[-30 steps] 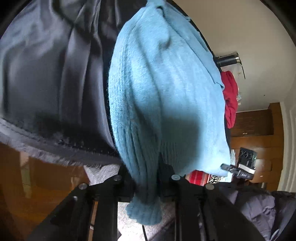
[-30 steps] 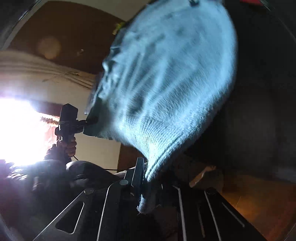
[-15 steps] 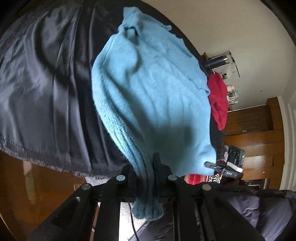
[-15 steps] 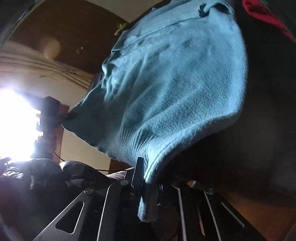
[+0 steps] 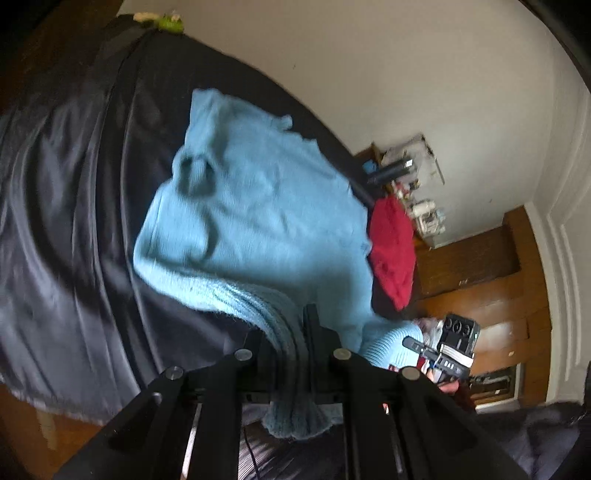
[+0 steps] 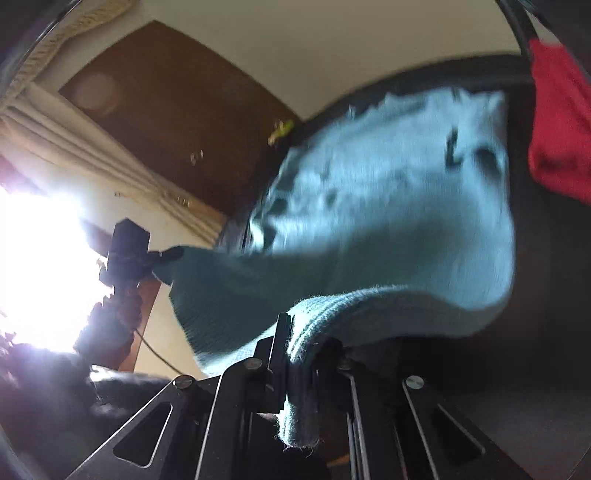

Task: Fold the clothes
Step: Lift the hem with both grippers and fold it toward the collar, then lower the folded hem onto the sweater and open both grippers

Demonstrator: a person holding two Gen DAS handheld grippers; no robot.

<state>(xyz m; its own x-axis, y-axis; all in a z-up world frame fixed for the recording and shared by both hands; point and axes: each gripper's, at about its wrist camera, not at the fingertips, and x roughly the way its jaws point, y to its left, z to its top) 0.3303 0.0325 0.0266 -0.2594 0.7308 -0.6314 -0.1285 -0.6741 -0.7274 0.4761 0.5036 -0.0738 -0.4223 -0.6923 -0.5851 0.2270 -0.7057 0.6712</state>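
a: where's the blue sweater (image 5: 258, 221)?

b: spread over the dark sheet (image 5: 66, 206), hem edge lifted off it. red garment (image 5: 391, 247) just beside.

a: claws?

b: left claw (image 5: 291, 332) pinching the ribbed hem. right claw (image 6: 299, 343) pressed on the hem's other corner. views blurred.

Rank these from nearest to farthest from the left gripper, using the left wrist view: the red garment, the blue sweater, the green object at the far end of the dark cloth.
1. Blue sweater: its ribbed edge is clamped in the left gripper, centre.
2. Red garment: right of the sweater, on the dark cloth's edge.
3. Green object: far end of the cloth, upper left.
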